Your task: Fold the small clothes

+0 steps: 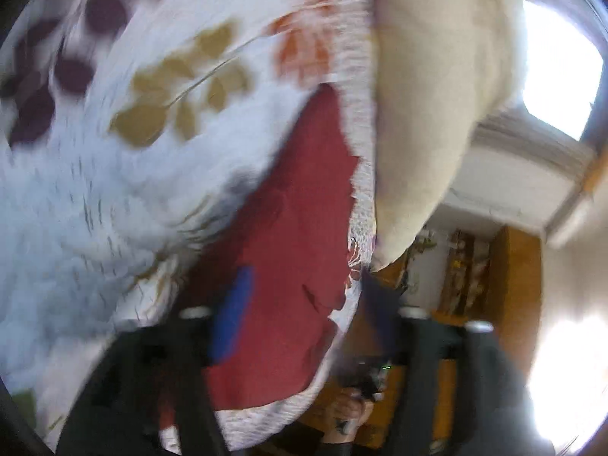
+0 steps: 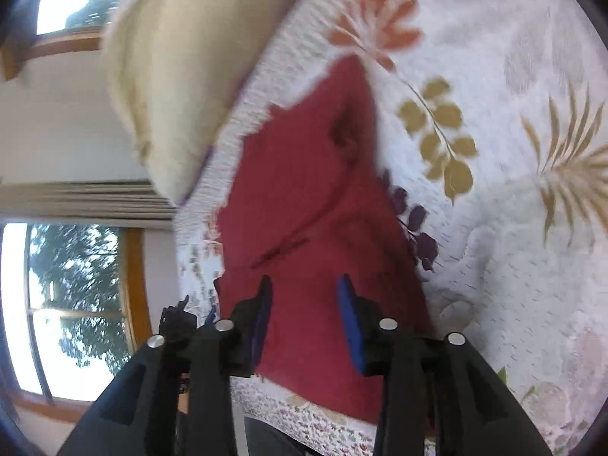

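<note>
Nearest my lens in the left wrist view is the left gripper, whose jaws stand wide apart with nothing between them, hovering over the near part of the red garment. That garment lies spread on the floral bedspread of a bed, close to its edge, with a cream pillow further right along the same edge. Both views are smeared by motion, so I think the cloth is a single flat layer with a few creases, but I can't be sure. Moving right, the right gripper also hangs with jaws open and empty above the garment's near hem. My worry from here: pinching down through blur, I could catch the bedspread along with the cloth, or grab only one layer, and drag the piece askew towards the bed's edge.
</note>
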A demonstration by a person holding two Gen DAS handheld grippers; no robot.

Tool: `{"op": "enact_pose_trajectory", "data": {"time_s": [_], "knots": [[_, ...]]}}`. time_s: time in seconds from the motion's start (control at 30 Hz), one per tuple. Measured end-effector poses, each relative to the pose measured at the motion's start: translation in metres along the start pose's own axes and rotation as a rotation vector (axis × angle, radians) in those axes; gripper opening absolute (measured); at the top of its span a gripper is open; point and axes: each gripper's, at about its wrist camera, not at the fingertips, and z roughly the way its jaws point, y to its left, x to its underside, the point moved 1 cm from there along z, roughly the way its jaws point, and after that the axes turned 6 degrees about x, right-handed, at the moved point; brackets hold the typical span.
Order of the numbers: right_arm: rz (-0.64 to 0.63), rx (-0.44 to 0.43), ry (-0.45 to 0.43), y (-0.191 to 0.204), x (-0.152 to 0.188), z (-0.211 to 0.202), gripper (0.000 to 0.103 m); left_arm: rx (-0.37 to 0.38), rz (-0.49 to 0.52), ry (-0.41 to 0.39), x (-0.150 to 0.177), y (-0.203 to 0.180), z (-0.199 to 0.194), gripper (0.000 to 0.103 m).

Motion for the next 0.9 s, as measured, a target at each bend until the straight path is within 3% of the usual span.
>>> {"op": "enact_pose_trajectory", "data": {"time_s": [0.07,0.17,0.27,0.37,0.43,0.5,0.57,0.67,0.9], "knots": [[-0.088,0.069,-0.03,0.009,0.005,-0.011,0.038,-0.082,0.126,0.026,0.004,-0.016,-0.001,0.072],[-0.211,0.214,-0.048,0.017,0.013,-0.004,0.038,-0.262,0.279,0.096,0.01,-0.023,0.013,0.072],[-0.316,0.357,-0.059,0.021,0.02,0.017,0.038,-0.387,0.375,0.156,0.015,-0.019,0.029,0.072],[-0.387,0.431,-0.051,0.021,0.026,0.034,0.04,-0.49,0.449,0.181,0.014,-0.018,0.045,0.072],[-0.424,0.47,-0.057,0.024,0.03,0.041,0.04,-0.522,0.476,0.191,0.012,-0.016,0.051,0.072],[-0.452,0.489,-0.069,0.028,0.033,0.043,0.035,-0.556,0.516,0.195,0.014,-0.018,0.054,0.065],[-0.481,0.494,-0.089,0.032,0.037,0.04,0.012,-0.566,0.559,0.203,0.018,-0.02,0.056,0.034],[-0.526,0.514,-0.117,0.034,0.044,0.038,0.003,-0.594,0.621,0.184,0.021,-0.022,0.064,0.011],[-0.564,0.549,-0.129,0.035,0.047,0.046,0.002,-0.58,0.67,0.159,0.023,-0.023,0.065,0.009]]}}
